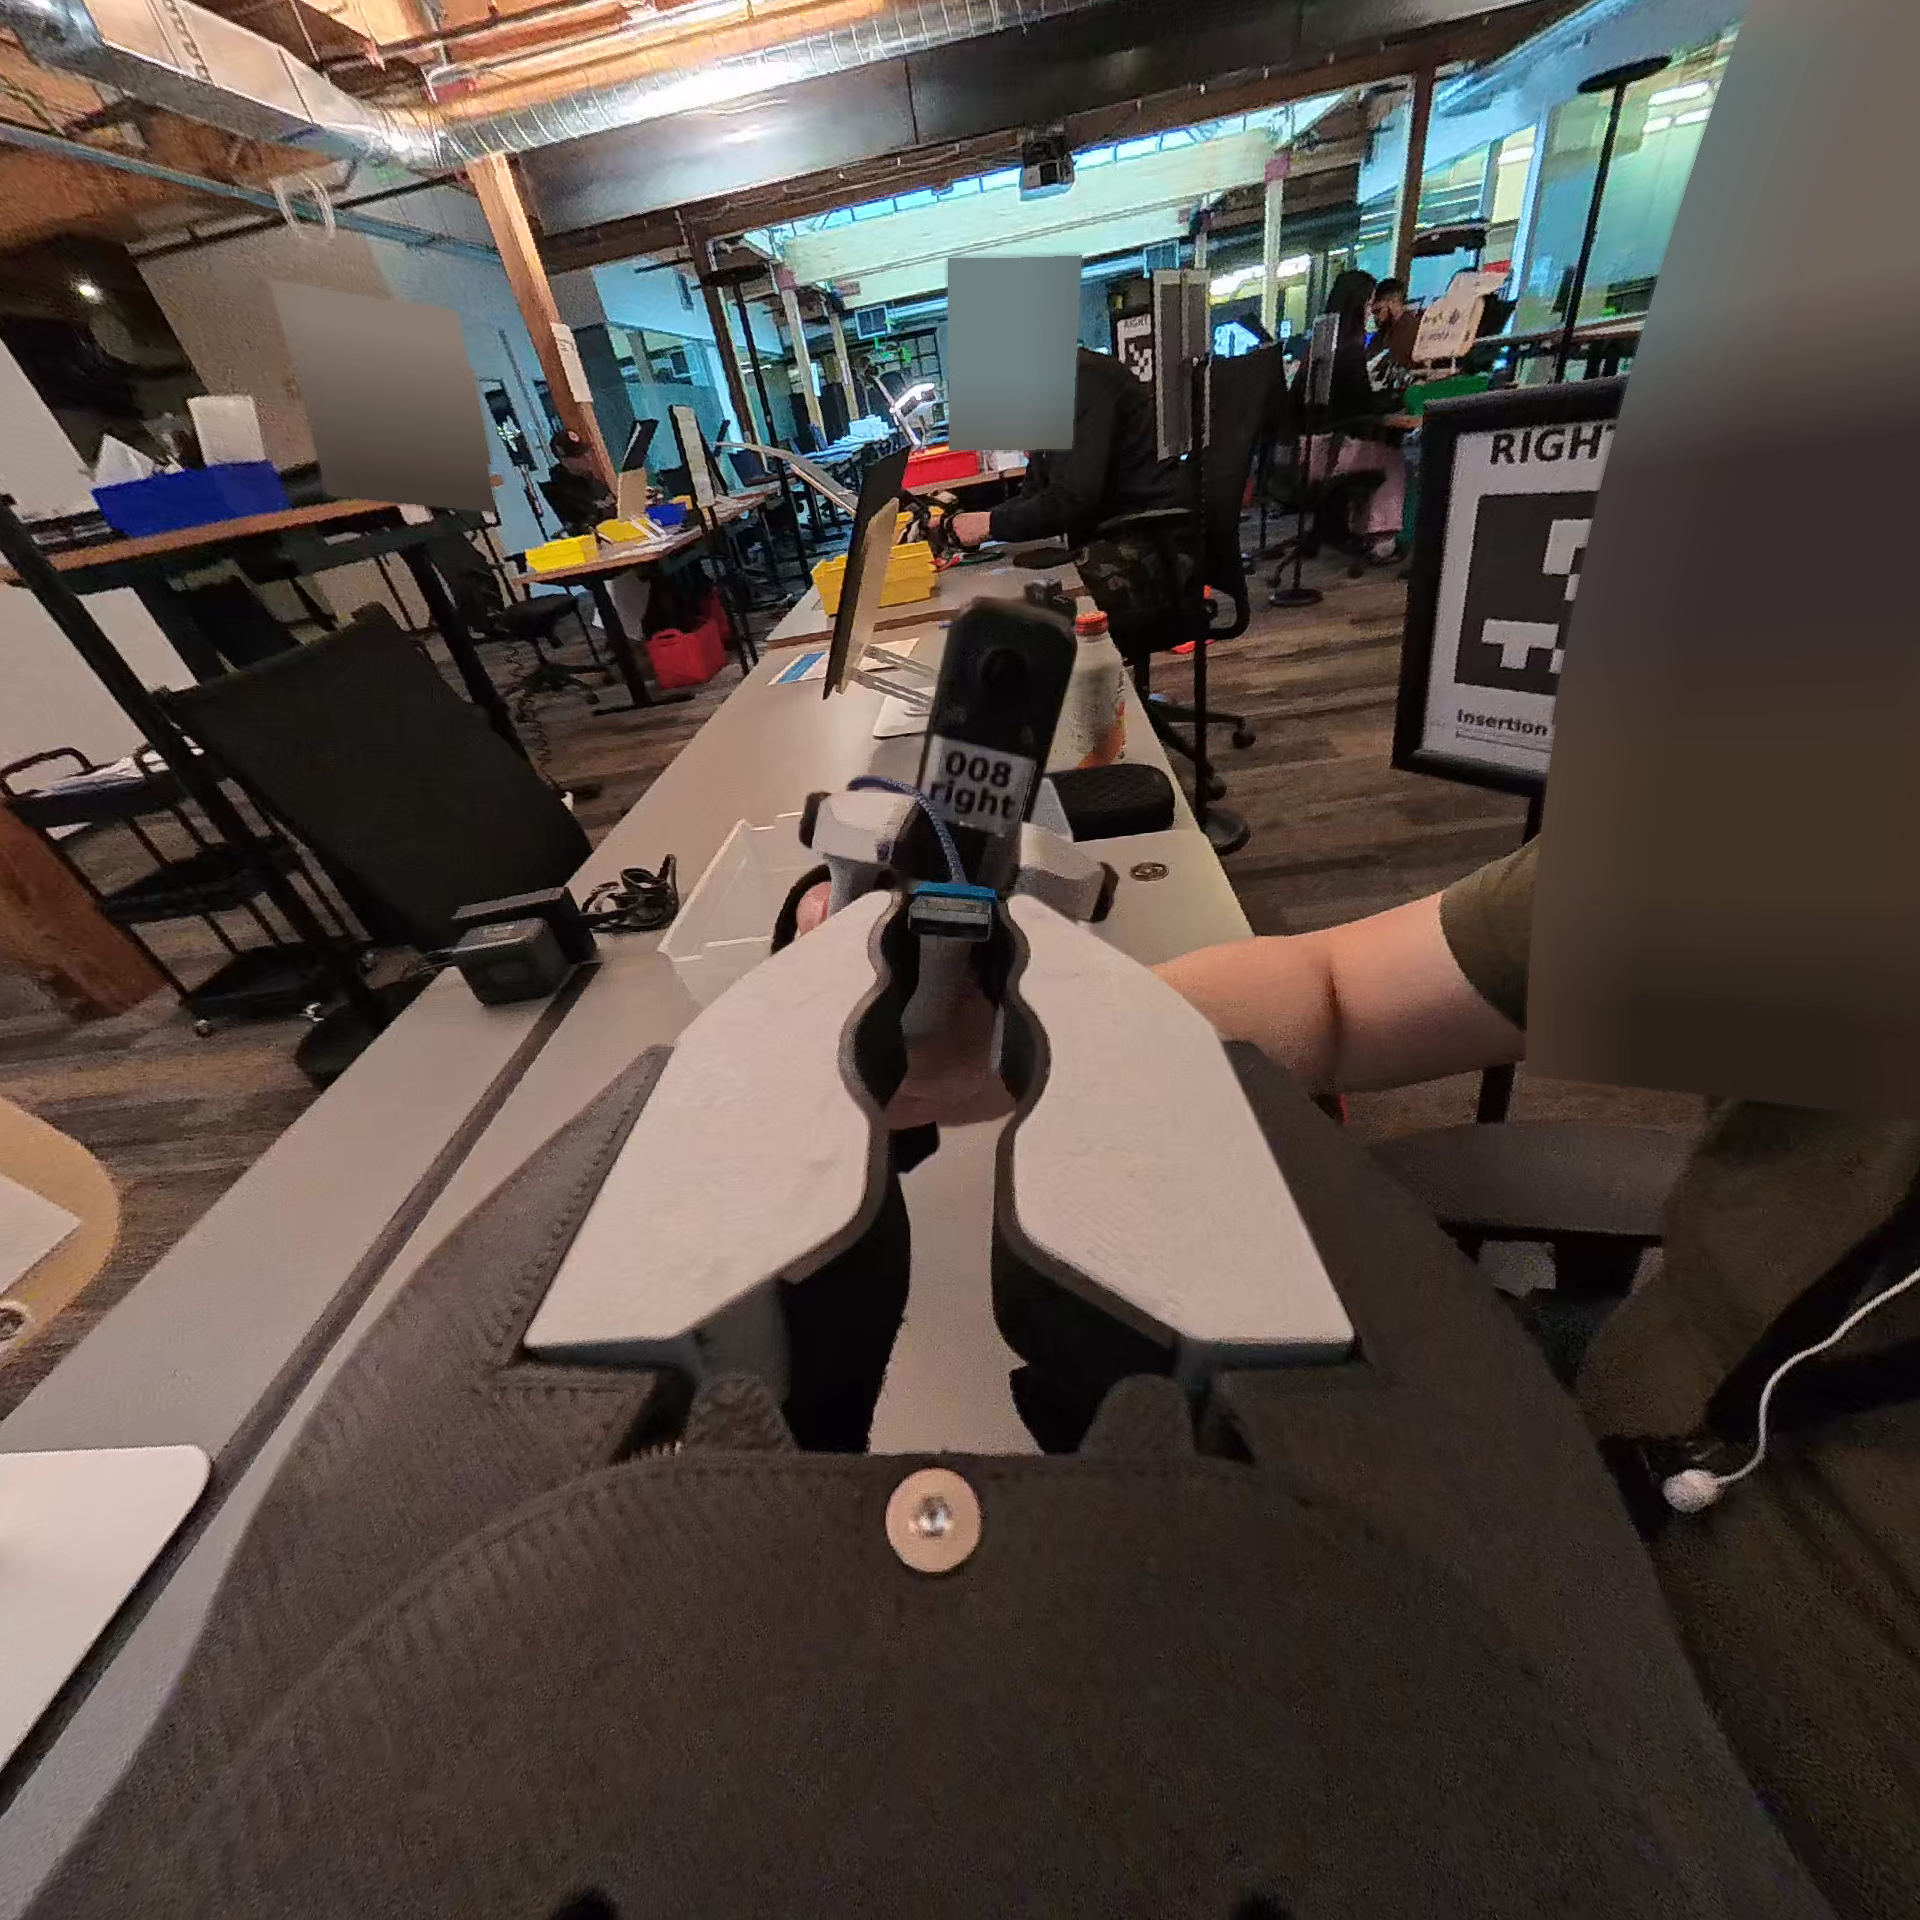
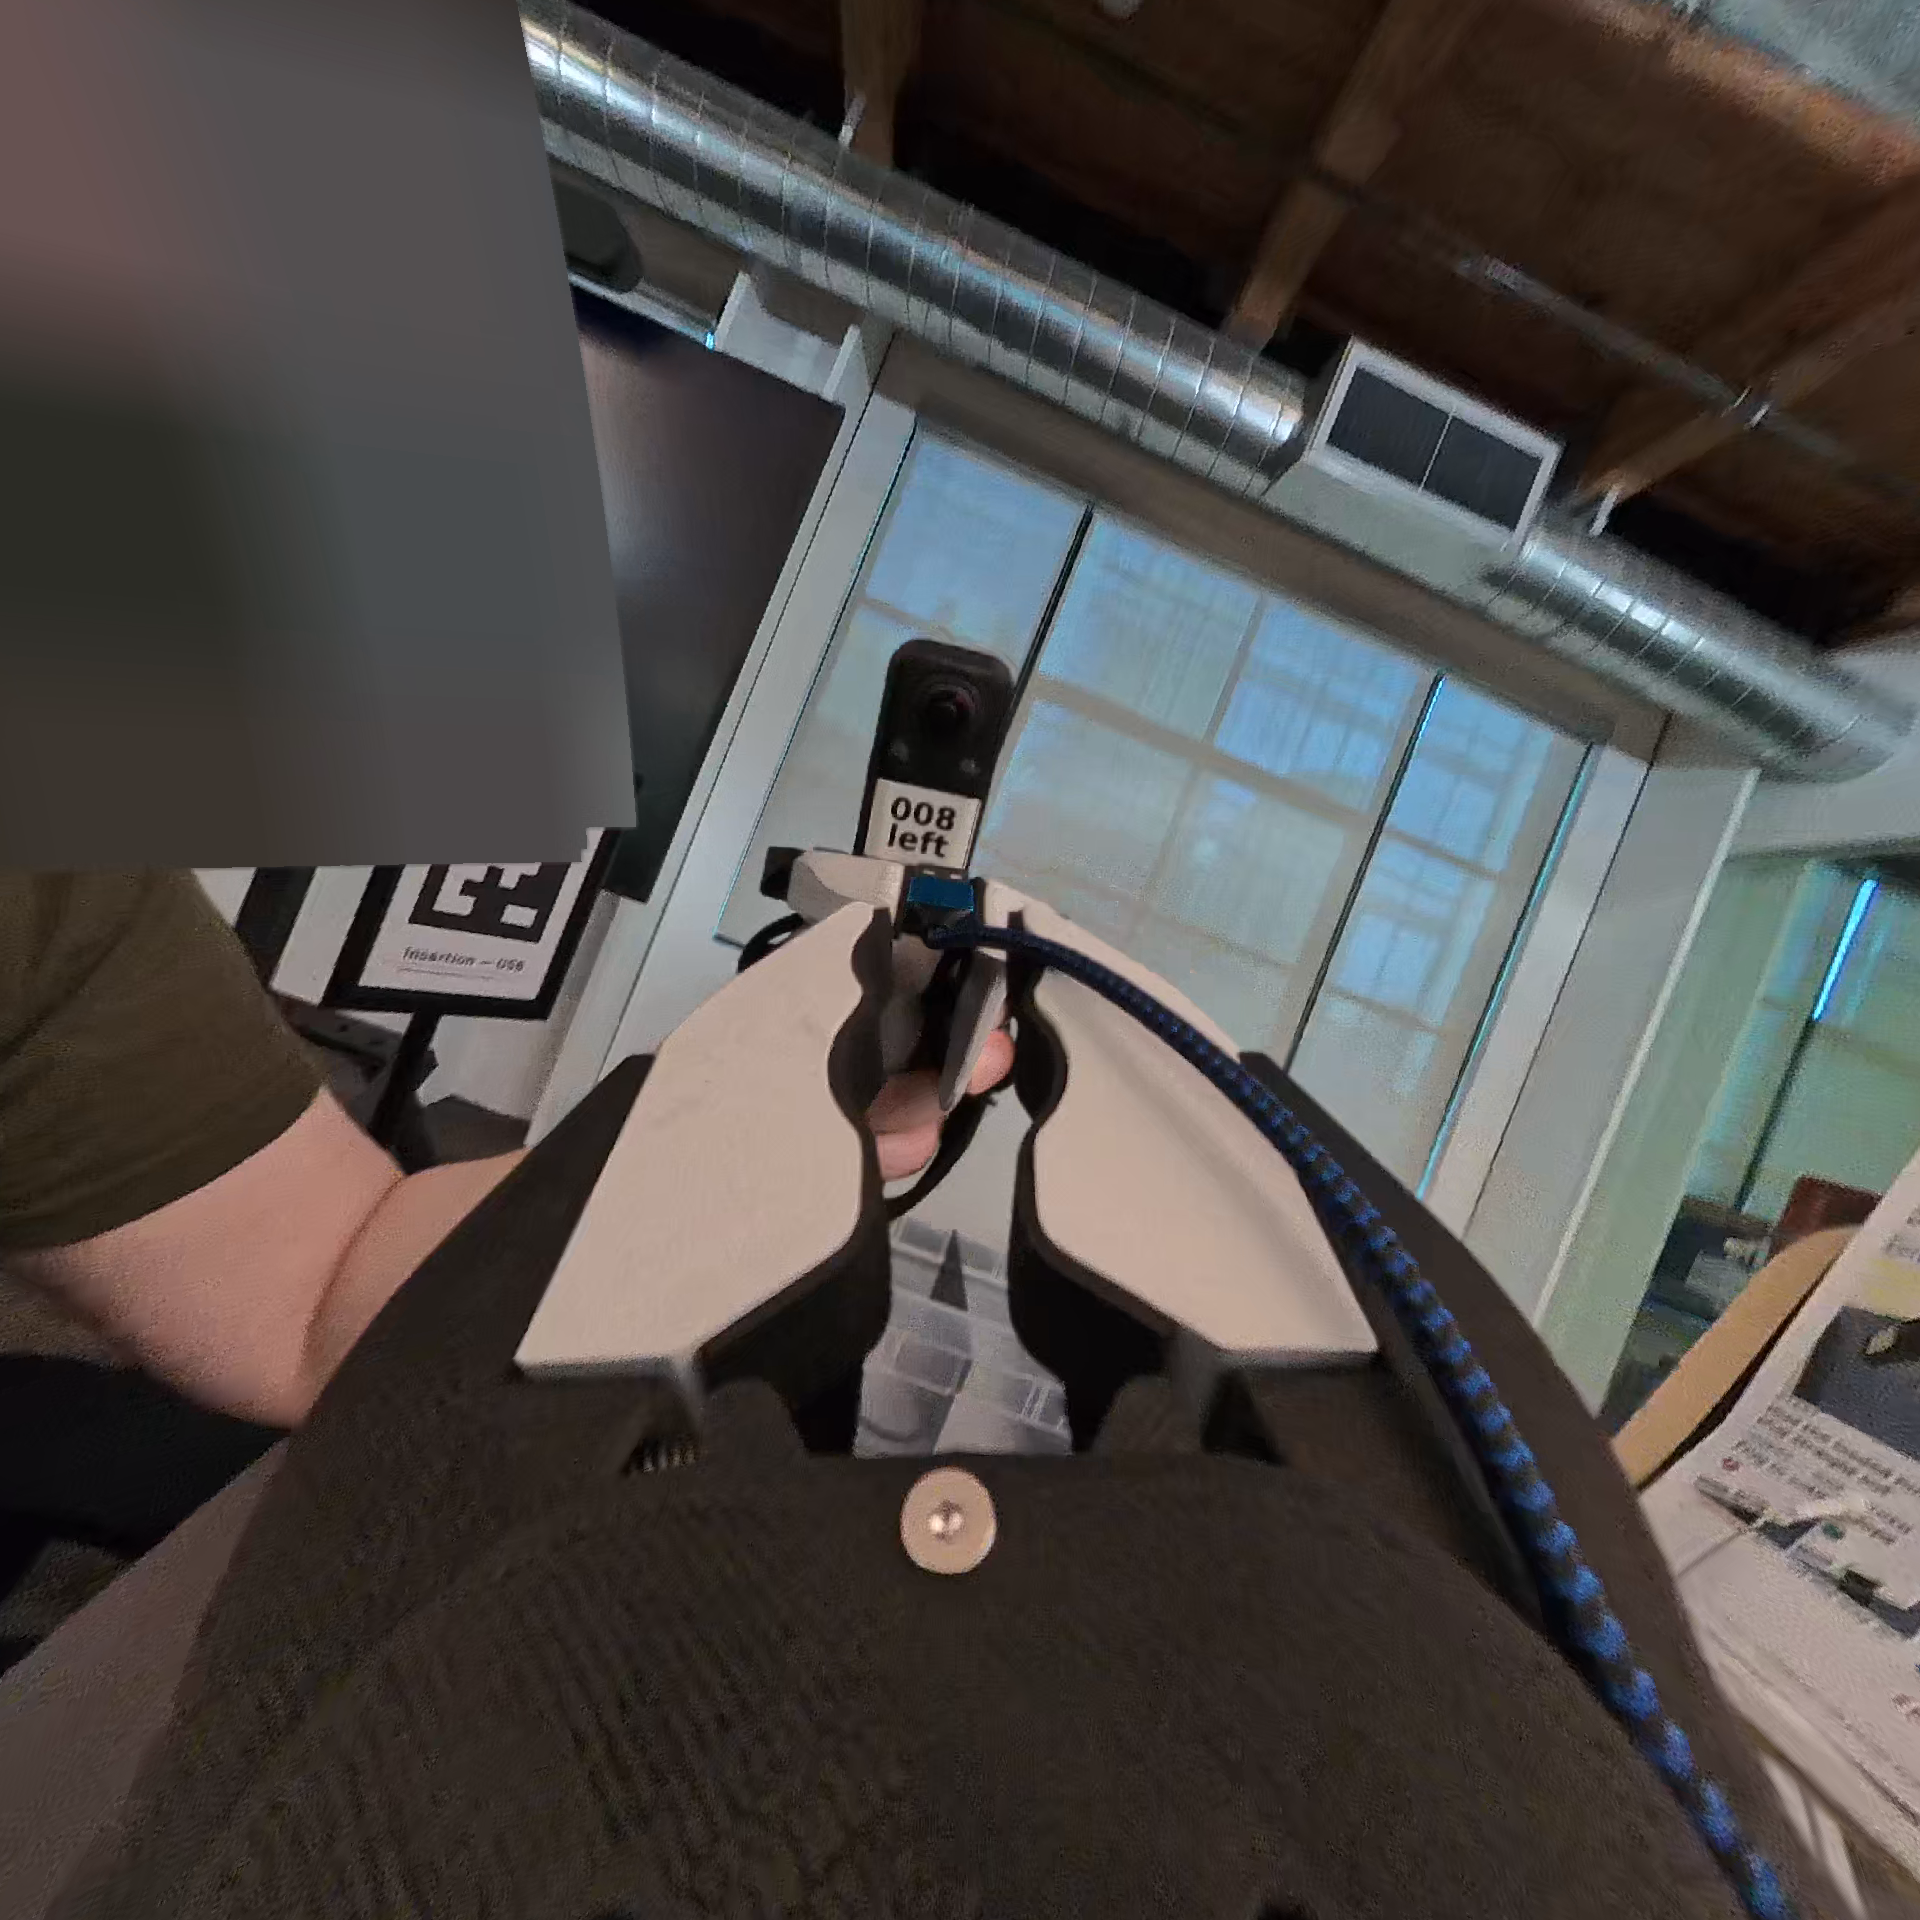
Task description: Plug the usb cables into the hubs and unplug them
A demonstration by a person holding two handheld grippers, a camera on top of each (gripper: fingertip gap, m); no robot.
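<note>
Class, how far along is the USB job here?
Done: nothing visibly plugged; no hub shows. In hand: the plug sits at the tips of the right gripper, cable trailing back, with the left gripper meeting it. Left: plugging in, then unplugging.

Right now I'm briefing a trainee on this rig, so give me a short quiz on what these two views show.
1. True or false: the USB plug is plugged into a hub.
2. The braided cable is: A red, B blue and black, C white.
3. Fill in: the left gripper and right gripper point ____ each other.
Key: 1 false; 2 B; 3 toward.
</note>
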